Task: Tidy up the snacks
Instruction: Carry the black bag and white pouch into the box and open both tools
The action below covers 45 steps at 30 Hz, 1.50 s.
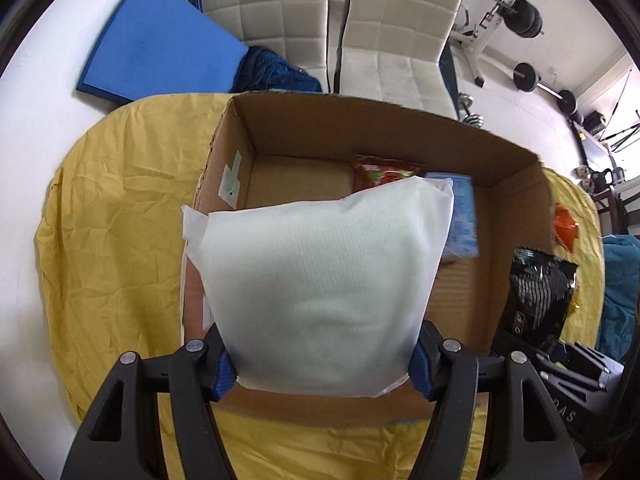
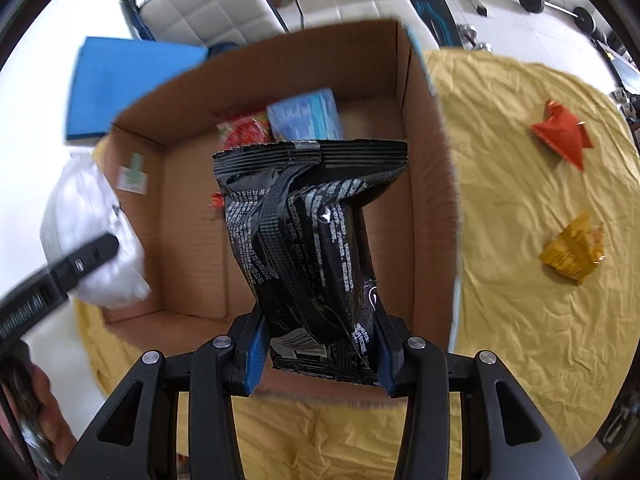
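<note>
Above the open cardboard box (image 1: 516,208) on yellow cloth (image 1: 120,200), your left gripper (image 1: 322,376) pinches a puffy white pouch (image 1: 320,280) upright, hiding the red packet (image 1: 380,170) and blue packet (image 1: 464,216) inside. Your right gripper (image 2: 320,360) clamps a crinkled black bag (image 2: 312,240), its long axis upright.

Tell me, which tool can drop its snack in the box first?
Probably the right tool: its black packet hangs over the cardboard box's open middle, while the left tool's white packet is at the near-left edge.
</note>
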Each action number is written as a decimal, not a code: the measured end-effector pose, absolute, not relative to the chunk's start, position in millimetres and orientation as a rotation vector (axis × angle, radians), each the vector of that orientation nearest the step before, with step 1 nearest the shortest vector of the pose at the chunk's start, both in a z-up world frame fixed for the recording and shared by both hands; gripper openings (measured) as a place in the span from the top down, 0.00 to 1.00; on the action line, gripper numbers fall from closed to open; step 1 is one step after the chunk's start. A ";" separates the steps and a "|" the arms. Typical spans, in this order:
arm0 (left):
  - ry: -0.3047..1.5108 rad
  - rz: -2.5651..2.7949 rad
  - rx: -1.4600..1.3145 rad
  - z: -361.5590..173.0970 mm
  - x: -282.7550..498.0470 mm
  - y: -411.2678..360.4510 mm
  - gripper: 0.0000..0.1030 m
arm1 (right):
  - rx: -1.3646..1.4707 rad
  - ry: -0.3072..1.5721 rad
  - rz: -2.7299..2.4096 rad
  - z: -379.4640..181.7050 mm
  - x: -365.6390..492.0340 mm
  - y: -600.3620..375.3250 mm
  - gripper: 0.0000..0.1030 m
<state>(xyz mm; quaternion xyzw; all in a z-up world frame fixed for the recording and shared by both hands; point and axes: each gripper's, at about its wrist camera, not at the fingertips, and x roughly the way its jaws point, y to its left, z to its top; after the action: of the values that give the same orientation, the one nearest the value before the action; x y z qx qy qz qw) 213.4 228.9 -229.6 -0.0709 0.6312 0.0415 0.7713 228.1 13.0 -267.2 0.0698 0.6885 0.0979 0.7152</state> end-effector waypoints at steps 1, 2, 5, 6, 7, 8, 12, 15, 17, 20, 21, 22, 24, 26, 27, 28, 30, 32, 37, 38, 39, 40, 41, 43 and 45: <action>1.386 0.091 -0.145 -239.5 221.7 230.8 0.37 | 0.150 1.537 0.206 -276.4 232.0 13.9 0.55; 1.396 0.091 -0.139 -246.5 227.4 232.4 0.37 | 0.145 1.551 0.200 -285.7 235.4 16.0 0.55; 1.436 0.079 -0.129 -268.7 247.6 232.6 0.37 | 0.134 1.584 0.175 -305.6 242.6 19.3 0.55; 1.444 0.077 -0.120 -272.3 251.4 231.1 0.37 | 0.133 1.596 0.170 -312.0 244.9 20.4 0.55; 1.454 0.079 -0.104 -278.4 257.6 229.4 0.37 | 0.128 1.608 0.167 -318.1 246.9 22.2 0.55; 1.463 0.077 -0.088 -283.8 263.2 227.3 0.37 | 0.121 1.618 0.166 -323.1 248.2 24.0 0.55; 1.499 0.078 -0.045 -302.8 282.6 225.7 0.37 | 0.095 1.656 0.159 -341.6 252.9 29.6 0.55; 1.527 0.083 -0.021 -314.9 295.4 226.1 0.37 | 0.088 1.689 0.156 -356.1 254.3 31.9 0.55; 1.545 0.082 -0.014 -322.7 302.2 227.5 0.37 | 0.084 1.711 0.158 -365.2 254.9 33.2 0.55; 1.573 0.074 -0.018 -332.7 311.0 230.6 0.37 | 0.080 1.731 0.150 -375.9 255.9 33.9 0.55; 1.582 0.069 -0.022 -335.6 313.2 230.9 0.37 | 0.084 1.739 0.148 -379.8 256.2 33.7 0.55; 1.589 0.066 -0.024 -338.7 315.6 231.4 0.37 | 0.089 1.746 0.147 -383.3 256.6 33.5 0.55; 1.600 0.057 -0.028 -342.8 319.8 231.8 0.36 | 0.083 1.747 0.137 -387.9 257.2 32.8 0.55; 1.609 0.052 -0.032 -342.9 323.7 229.9 0.36 | 0.077 1.750 0.130 -389.4 258.6 32.8 0.54; 1.608 0.050 -0.037 -342.5 326.0 230.4 0.36 | 0.081 1.750 0.124 -389.7 258.7 32.7 0.54; 1.606 0.048 -0.042 -343.6 329.4 232.7 0.36 | 0.085 1.749 0.119 -390.8 260.8 35.1 0.54; 1.603 0.043 -0.051 -342.4 332.3 233.4 0.35 | 0.091 1.753 0.108 -391.7 261.9 36.8 0.53; 1.603 0.039 -0.047 -341.8 333.5 233.3 0.33 | 0.086 1.752 0.101 -390.4 258.6 48.8 0.52; 1.624 0.047 -0.064 -343.1 332.2 233.8 0.32 | 0.075 1.752 0.096 -388.6 260.4 60.9 0.51; 1.631 0.052 -0.074 -345.5 328.9 236.9 0.32 | 0.078 1.755 0.097 -388.8 258.9 62.4 0.50; 1.638 0.055 -0.084 -346.2 327.4 240.2 0.32 | 0.083 1.758 0.097 -388.0 258.2 62.4 0.50; 1.643 0.056 -0.096 -345.8 325.9 242.4 0.32 | 0.088 1.760 0.097 -385.9 258.2 61.6 0.48; 1.644 0.055 -0.100 -345.6 325.0 244.0 0.32 | 0.089 1.759 0.096 -384.6 258.4 61.5 0.44; 1.649 0.056 -0.102 -343.9 321.5 245.4 0.32 | 0.089 1.746 0.095 -380.8 258.6 61.4 0.42; 1.655 0.053 -0.096 -341.5 317.1 245.4 0.32 | 0.082 1.738 0.094 -375.5 258.6 60.2 0.41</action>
<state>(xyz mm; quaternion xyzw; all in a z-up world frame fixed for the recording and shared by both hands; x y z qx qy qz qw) 317.1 245.4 -341.5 -0.0426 0.7357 0.0236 0.6756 258.6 60.2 -375.5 0.0361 0.7631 0.0411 0.6439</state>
